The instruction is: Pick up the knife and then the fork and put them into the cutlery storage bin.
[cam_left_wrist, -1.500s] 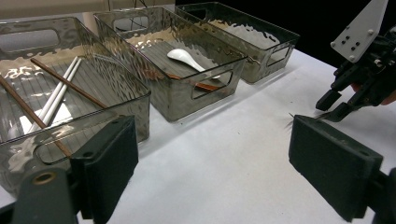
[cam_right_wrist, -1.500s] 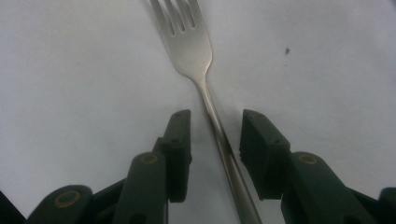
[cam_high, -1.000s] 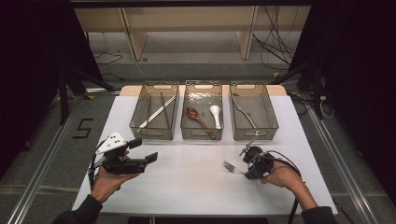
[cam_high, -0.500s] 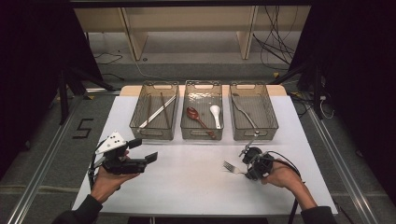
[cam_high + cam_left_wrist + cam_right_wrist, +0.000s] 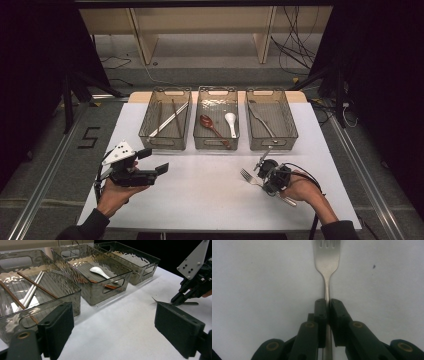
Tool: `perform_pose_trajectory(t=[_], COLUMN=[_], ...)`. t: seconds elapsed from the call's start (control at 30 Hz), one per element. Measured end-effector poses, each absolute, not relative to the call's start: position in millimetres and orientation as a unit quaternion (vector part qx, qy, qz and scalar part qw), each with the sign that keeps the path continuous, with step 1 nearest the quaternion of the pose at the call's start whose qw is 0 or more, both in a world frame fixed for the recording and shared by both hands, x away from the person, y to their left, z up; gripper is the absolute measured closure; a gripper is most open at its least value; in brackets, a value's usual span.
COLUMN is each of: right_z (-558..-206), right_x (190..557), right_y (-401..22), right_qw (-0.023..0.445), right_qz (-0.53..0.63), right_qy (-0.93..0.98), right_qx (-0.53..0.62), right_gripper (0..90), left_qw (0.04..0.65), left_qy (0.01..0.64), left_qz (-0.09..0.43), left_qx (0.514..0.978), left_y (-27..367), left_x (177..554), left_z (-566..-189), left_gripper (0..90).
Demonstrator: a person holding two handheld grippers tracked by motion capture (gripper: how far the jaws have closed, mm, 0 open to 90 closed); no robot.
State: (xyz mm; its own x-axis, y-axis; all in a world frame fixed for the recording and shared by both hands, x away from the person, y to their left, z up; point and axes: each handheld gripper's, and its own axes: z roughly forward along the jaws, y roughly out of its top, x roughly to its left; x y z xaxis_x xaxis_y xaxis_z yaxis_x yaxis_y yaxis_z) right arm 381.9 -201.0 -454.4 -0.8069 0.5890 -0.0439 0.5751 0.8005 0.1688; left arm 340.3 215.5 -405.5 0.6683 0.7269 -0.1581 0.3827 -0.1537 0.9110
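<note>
The right gripper [image 5: 327,305] has just been closing, and its fingers now clench the neck of the fork [image 5: 327,257], which lies flat on the table [image 5: 200,200], not yet lifted. The fork bin [image 5: 272,120] already holds one piece. The left gripper [image 5: 152,161] hovers with fingers spread, grasping nothing. Lifting and binning remain.
</note>
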Motion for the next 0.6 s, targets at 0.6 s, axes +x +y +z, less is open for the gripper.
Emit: perform_pose_trajectory(t=[0.6], right_z=[-448.6], right_x=[383.7], right_y=[-205.7], right_qw=[0.048], right_qz=[0.091], right_qy=[0.945], right_qx=[0.310], right_gripper=[85.5], left_qw=[0.531], left_qy=[0.374], left_qz=[0.161], left_qx=[0.743], left_y=[215.7], left_x=[340.8], left_z=[-405.7], left_gripper=[15.6])
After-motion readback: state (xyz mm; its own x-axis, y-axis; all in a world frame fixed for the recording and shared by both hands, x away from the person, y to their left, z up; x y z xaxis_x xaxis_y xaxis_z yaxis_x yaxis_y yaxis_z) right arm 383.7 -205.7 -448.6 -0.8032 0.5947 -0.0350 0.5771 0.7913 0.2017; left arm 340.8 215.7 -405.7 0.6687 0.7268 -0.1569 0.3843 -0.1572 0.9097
